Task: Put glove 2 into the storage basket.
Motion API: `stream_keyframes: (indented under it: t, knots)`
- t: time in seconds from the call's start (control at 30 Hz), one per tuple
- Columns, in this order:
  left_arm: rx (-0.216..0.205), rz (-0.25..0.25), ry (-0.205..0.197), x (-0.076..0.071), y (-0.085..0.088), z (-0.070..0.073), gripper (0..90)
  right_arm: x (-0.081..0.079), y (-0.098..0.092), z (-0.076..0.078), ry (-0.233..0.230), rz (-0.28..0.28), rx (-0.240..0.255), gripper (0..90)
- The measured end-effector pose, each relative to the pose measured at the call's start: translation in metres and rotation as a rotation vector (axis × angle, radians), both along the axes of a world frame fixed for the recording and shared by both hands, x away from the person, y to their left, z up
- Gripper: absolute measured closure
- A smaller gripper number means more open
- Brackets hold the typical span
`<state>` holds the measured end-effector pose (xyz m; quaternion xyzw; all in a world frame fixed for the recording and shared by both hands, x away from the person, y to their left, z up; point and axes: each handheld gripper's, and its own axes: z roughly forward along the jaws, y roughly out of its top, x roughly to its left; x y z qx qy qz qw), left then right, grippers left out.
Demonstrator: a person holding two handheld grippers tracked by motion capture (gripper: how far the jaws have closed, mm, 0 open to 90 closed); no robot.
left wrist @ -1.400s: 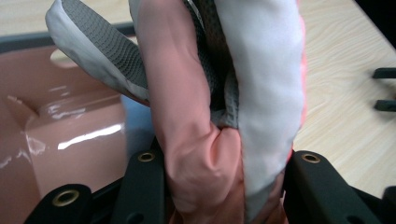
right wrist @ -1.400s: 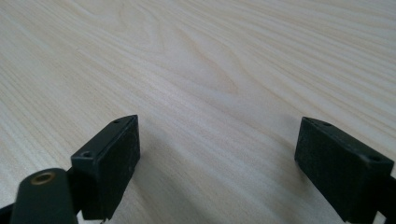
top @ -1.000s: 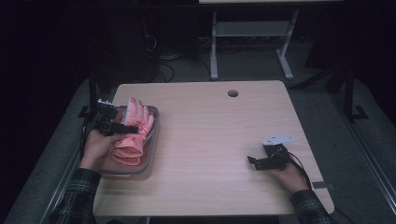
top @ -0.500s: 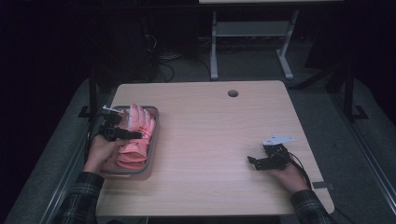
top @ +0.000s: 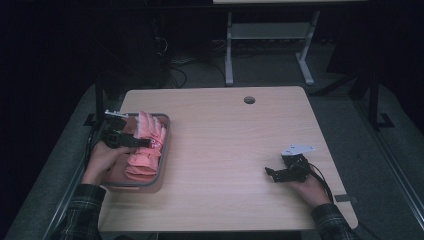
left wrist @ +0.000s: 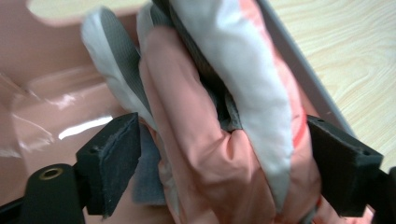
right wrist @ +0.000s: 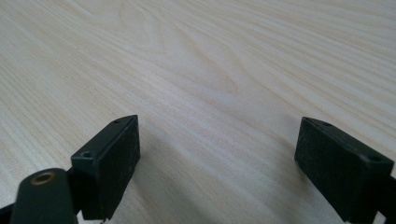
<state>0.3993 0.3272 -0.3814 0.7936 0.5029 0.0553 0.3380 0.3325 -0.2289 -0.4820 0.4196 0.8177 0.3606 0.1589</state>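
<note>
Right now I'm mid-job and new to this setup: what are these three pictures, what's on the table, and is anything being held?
No robot arm here: a person holds a pair of hand-held tongs in each hand. The high view looks down from above the person's side of the table. The other two pictures come from small cameras riding on each pair of tongs, looking along their black jaws.

On the table's left side sits a grey tray with pink gloves in it. The left tongs are over that tray; their jaws have just been opening, and in the left gripper view a glove sits between them with the pads apart from it, so it looks let go. The right tongs rest open on bare wood, holding nothing.
</note>
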Motion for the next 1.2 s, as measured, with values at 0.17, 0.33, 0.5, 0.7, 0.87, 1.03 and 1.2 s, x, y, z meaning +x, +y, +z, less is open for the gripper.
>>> stream_keyframes:
  t: [0.17,0.33,0.5,0.7,0.87,1.03,1.2]
  knots:
    - [0.005,0.012,-0.038,-0.004,0.006,0.011,13.3,0.000,0.000,0.000,0.000,0.000,0.000,13.5]
    - [-0.007,0.014,-0.088,-0.011,0.009,0.027,13.3,0.000,0.000,0.000,0.000,0.000,0.000,13.5]
    - [-0.002,-0.008,-0.137,-0.012,0.007,0.045,13.3,0.000,0.000,0.000,0.000,-0.001,0.000,13.5]
    - [-0.011,-0.033,-0.198,-0.013,-0.006,0.063,13.3,0.000,0.000,0.000,0.000,0.000,0.000,13.5]
    - [-0.028,-0.066,-0.241,-0.019,-0.025,0.070,13.3,0.000,0.000,0.000,-0.001,0.000,-0.001,13.5]
    - [-0.059,-0.123,-0.260,-0.024,-0.051,0.070,13.3,0.000,0.000,0.000,0.000,0.000,0.000,13.5]
    - [-0.077,-0.175,-0.270,-0.029,-0.081,0.066,13.4,0.000,0.000,0.000,-0.001,0.000,0.000,13.5]
